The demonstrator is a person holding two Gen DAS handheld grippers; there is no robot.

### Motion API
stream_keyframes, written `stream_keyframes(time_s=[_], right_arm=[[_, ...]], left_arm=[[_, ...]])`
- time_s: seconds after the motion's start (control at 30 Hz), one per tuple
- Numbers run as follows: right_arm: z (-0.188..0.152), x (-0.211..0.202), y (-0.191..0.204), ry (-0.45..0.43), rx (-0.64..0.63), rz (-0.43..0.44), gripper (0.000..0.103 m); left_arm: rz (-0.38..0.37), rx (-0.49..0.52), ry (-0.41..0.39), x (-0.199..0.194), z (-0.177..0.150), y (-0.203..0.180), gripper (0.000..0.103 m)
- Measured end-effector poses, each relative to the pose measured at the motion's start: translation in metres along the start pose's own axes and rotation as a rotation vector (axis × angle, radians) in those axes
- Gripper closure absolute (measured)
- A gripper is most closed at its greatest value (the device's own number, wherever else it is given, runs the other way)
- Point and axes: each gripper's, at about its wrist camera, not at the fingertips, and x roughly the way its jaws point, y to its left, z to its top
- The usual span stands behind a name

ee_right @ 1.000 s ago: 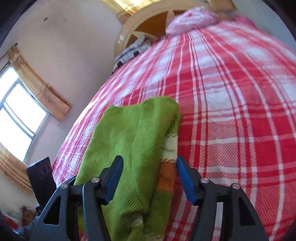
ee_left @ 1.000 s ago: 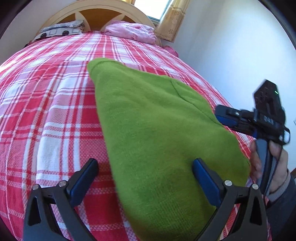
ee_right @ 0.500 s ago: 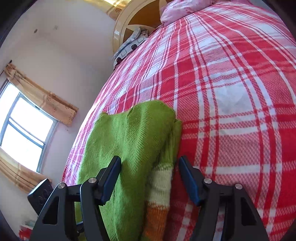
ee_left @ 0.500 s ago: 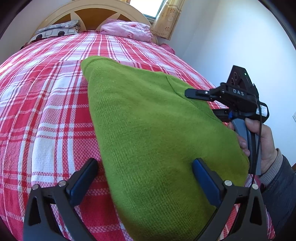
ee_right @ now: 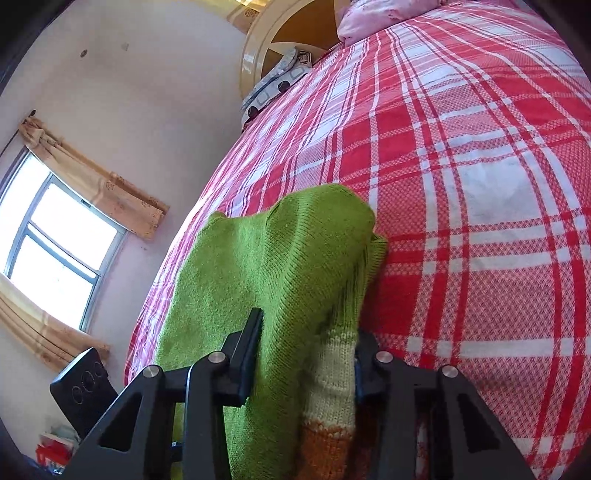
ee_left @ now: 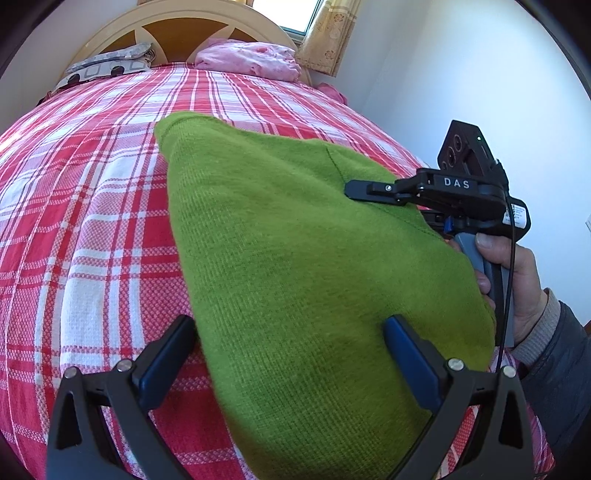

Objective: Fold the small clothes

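Observation:
A green knitted sweater (ee_left: 295,240) lies folded on the red plaid bed cover (ee_left: 92,221). My left gripper (ee_left: 288,350) stands open over its near end, one finger on either side of the cloth, neither pressing it. In the right wrist view my right gripper (ee_right: 306,343) is closing on the sweater (ee_right: 258,266) at its side edge. A bunched fold and the cream-and-orange striped cuff (ee_right: 332,373) fill the gap between the pads. From the left wrist view its upper finger (ee_left: 373,192) lies on top of the cloth, and the lower one is hidden beneath.
A person's hand (ee_left: 517,273) grips the right tool's handle by the bed's right edge, close to the white wall. At the head of the bed lie a pink pillow (ee_left: 251,59) and a patterned pillow (ee_left: 107,64) against a wooden headboard (ee_left: 177,29). A curtained window (ee_right: 55,240) is beyond.
The right gripper has come in over the sweater's side edge and its jaws have narrowed around the bunched fold and cuff. The left gripper has stayed put, still open.

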Motion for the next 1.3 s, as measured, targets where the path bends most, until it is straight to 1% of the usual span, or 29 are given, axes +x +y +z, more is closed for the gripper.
stream_keyframes(time_s=[0.13,0.3,0.4,0.47,0.53,0.57,0.67,0.77,0.9,1.3], right_arm=[[-0.004,0.001,0.004,-0.005,-0.025,-0.027,0.062],[-0.007,0.000,0.008,-0.015,-0.037,-0.048,0.063],[-0.010,-0.002,0.010,-0.023,-0.044,-0.060,0.064],[-0.013,-0.005,0.013,-0.036,-0.057,-0.069,0.068],[-0.016,-0.010,0.018,-0.052,-0.081,-0.075,0.071],[-0.018,-0.011,0.021,-0.057,-0.091,-0.083,0.072],[-0.023,-0.017,0.029,-0.075,-0.102,-0.102,0.073],[-0.028,-0.024,0.034,-0.093,-0.098,-0.095,0.073],[-0.039,-0.033,0.048,-0.108,-0.100,-0.083,0.074],[-0.066,-0.035,0.087,-0.126,-0.117,-0.031,0.074]], left_arm=[[-0.014,0.004,0.006,0.001,0.001,0.000,0.000],[-0.042,0.002,0.005,-0.001,0.001,0.002,0.008],[-0.054,-0.012,-0.002,-0.005,0.002,0.005,0.018],[-0.064,-0.030,-0.013,-0.009,0.003,0.008,0.036],[-0.070,-0.035,-0.032,-0.015,0.004,0.009,0.048],[-0.066,-0.032,-0.033,-0.016,0.004,0.007,0.051],[-0.031,-0.008,-0.038,-0.021,0.003,0.000,0.056],[-0.002,0.016,-0.040,-0.028,0.004,-0.006,0.059],[0.028,0.051,-0.039,-0.041,0.003,-0.011,0.060],[0.054,0.044,-0.059,-0.081,-0.015,-0.001,0.061]])
